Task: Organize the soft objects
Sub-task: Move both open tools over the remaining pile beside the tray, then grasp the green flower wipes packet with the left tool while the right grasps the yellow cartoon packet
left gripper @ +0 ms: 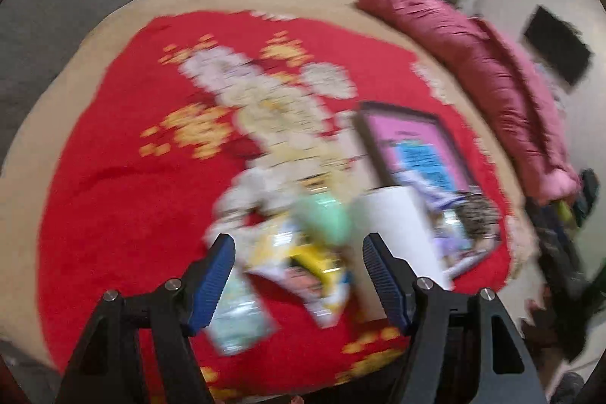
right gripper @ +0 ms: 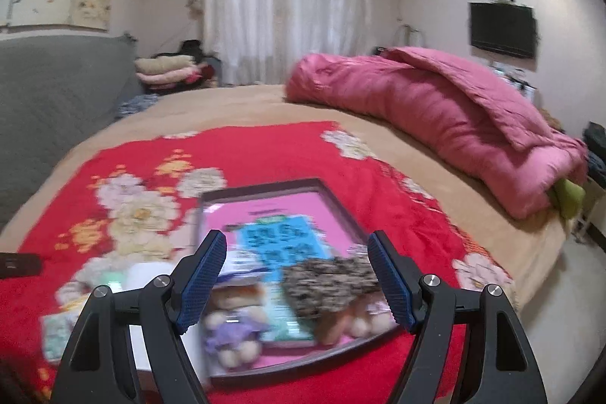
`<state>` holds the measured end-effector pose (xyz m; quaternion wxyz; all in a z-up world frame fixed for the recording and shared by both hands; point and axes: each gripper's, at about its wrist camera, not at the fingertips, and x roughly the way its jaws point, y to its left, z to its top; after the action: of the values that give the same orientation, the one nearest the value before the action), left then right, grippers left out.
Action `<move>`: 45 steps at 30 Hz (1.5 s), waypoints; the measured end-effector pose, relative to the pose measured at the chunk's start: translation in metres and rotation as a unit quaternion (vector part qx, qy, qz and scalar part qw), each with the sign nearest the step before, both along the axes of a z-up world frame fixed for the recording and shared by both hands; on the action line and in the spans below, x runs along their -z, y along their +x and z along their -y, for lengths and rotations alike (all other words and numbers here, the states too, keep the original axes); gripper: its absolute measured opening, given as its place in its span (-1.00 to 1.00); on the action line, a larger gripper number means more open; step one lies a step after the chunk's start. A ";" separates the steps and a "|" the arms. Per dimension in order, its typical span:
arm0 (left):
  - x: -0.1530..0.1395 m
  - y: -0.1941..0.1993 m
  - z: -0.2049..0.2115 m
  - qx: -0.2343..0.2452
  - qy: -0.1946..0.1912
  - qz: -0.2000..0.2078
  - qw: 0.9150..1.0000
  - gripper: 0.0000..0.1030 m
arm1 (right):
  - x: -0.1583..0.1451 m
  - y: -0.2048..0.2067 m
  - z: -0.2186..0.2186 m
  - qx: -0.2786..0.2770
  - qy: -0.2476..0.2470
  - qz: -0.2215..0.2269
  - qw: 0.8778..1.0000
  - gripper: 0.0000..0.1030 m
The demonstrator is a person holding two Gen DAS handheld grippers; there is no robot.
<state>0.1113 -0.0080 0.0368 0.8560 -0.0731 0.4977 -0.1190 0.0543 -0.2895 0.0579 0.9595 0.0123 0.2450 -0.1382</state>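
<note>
Left gripper (left gripper: 297, 284) with jaws spread wide, blue ribbed pads facing each other, nothing clamped between. Right gripper (right gripper: 299, 277) likewise gaping, empty, pads parallel. Both pointing forward and slightly downward, black frames low in view.

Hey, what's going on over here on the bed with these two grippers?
A person is sorting soft things on a red floral blanket. Both the left gripper and the right gripper are open and hold nothing. The left hovers over blurred packets beside a white box. The right hovers over a pink tray holding a plush toy and a speckled soft item.
</note>
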 end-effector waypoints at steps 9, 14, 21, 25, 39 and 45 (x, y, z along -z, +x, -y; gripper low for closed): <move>0.043 0.014 -0.071 -0.052 -0.039 -0.076 0.995 0.35 | 0.001 0.004 -0.097 -0.174 0.016 -0.047 0.983 0.51; 0.061 0.015 -0.068 -0.038 -0.046 -0.104 0.993 0.35 | 0.028 0.003 -0.155 -0.251 -0.038 -0.094 0.963 0.51; 0.083 0.013 -0.061 -0.026 -0.036 -0.143 0.989 0.35 | 0.068 0.007 -0.198 -0.283 -0.110 -0.142 0.942 0.51; 0.096 0.009 -0.056 -0.023 -0.051 -0.169 0.984 0.35 | 0.079 0.011 -0.202 -0.286 -0.115 -0.149 0.940 0.51; 0.125 0.012 -0.040 -0.027 -0.039 -0.193 0.980 0.24 | 0.099 0.024 -0.201 -0.280 -0.143 -0.171 0.934 0.51; 0.123 0.018 -0.065 -0.046 -0.097 -0.193 0.975 0.10 | 0.119 0.035 -0.223 -0.285 -0.195 -0.188 0.919 0.51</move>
<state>0.1294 0.0572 -0.0858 0.7371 -0.2001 0.6359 -0.1107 0.0898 -0.0663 -0.0609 0.8780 -0.2717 0.3822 0.0964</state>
